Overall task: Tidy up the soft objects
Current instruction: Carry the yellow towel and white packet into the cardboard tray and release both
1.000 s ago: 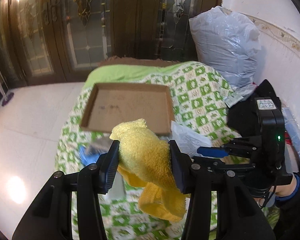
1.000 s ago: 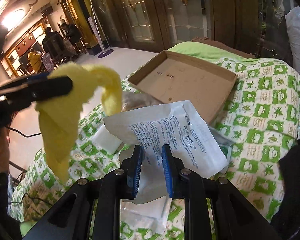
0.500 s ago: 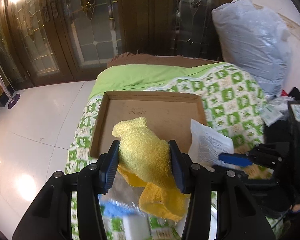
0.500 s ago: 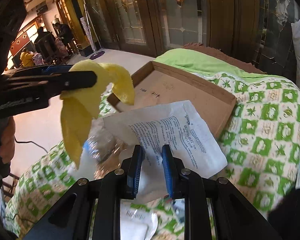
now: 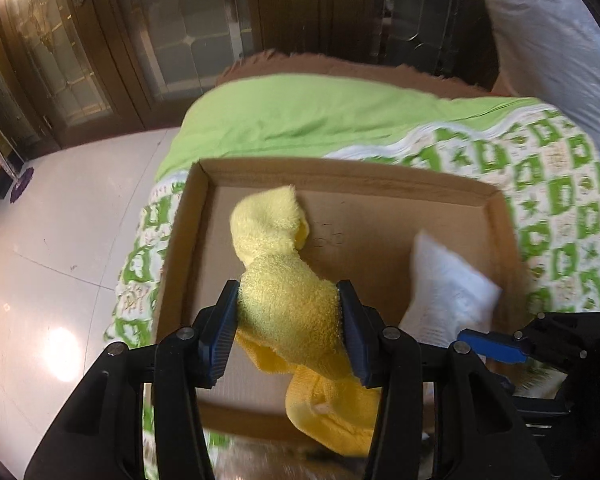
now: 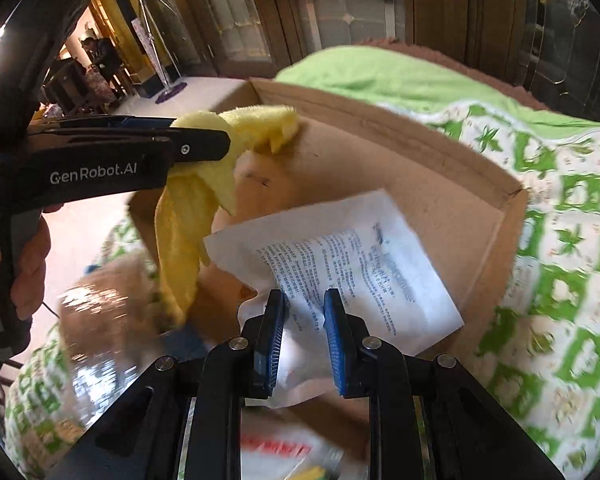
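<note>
the towel [image 5: 288, 312] hangs over the left half of the box [image 5: 348, 178], clamped in the left gripper [image 5: 288, 334], its long axis drooping downward. the packet [image 6: 340, 264], pinched in the nearly closed right gripper [image 6: 302, 336], hangs over the right half.

On the side of your left claw [image 6: 204, 146], seen from the right wrist camera, you can read "GenRobot.AI" in pale letters on the black body. The white packet [image 6: 340, 264] pinched in your right claw [image 6: 303, 332] carries blocks of small blue print, too fine to read. Red marks on a blurred wrapper [image 6: 276, 450] at the bottom edge are unreadable too.
</note>
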The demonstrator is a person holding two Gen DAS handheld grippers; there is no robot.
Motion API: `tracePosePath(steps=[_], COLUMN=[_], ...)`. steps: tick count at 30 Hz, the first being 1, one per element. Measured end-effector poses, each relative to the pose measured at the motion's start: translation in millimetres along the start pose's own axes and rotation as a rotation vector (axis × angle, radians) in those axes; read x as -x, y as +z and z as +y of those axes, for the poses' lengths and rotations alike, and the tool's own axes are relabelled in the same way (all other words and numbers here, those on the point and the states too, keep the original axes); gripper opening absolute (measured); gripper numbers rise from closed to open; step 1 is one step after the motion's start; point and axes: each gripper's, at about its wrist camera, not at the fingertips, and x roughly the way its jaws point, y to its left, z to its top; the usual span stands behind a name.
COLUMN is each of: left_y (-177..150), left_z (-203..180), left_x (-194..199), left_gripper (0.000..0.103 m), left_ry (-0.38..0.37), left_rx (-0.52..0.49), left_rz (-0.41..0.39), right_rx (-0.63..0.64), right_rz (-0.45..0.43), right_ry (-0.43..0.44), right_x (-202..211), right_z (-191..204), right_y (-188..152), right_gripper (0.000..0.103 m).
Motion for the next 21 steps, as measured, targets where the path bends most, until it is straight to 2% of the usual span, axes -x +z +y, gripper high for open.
tracePosePath(steps=[4, 10, 13, 14, 15, 17, 19, 20, 21], left_y=[4.8, 21.8, 24.6, 23.4, 21.8, 16.0, 12.8, 9.8, 7.8], left_z=[3.9, 3.8, 4.7, 5.2, 5.5, 4.7, 3.8, 3.7, 3.8], left_x=[-24.2, -33.1, -36.1, -36.9, -37.8, -36.0, -31.3, -26.2, -21.7], left_gripper=[0.047, 0.050, 0.053, 0.055, 0.057, 0.062, 0.062, 0.062, 0.062], left_ry=[0.016, 0.054, 0.079, 0.077, 0.072, 0.074, 0.085, 0.090, 0.092], left_rx=[0.004, 0.000, 0.001, 0.007, 0.011, 0.012, -0.002, -0.009, -0.013], left_rz=[0.012, -0.021, -0.024, -0.016, -0.010, 0.001, -0.002, -0.004, -0.007], right_rx=[0.016, 0.005, -0.010, -0.015, -0.018, -0.024, -0.030, -0.035, -0.044], right_rz=[-0.017, -0.052, -0.066, -0.069, -0.076, -0.094, -0.099, -0.098, -0.094], right_ry=[-0.013, -0.009, 0.011, 0.013, 0.010, 0.000, -0.002, 0.001, 0.001], right_x=[-17.9, -30.1, -37.2, -38.3, -38.2, -36.1, -35.0, -33.0, -30.7], right_z=[1.5, 4.6, 7.1, 6.4, 4.3, 3.9, 6.8, 5.1, 4.3], right_y=[13.8, 30.5, 30.7, 28.5, 25.1, 20.3, 18.0, 16.0, 12.0], right_gripper=[0.020, 0.021, 0.024, 0.034, 0.050, 0.066, 0.067, 0.072, 0.082])
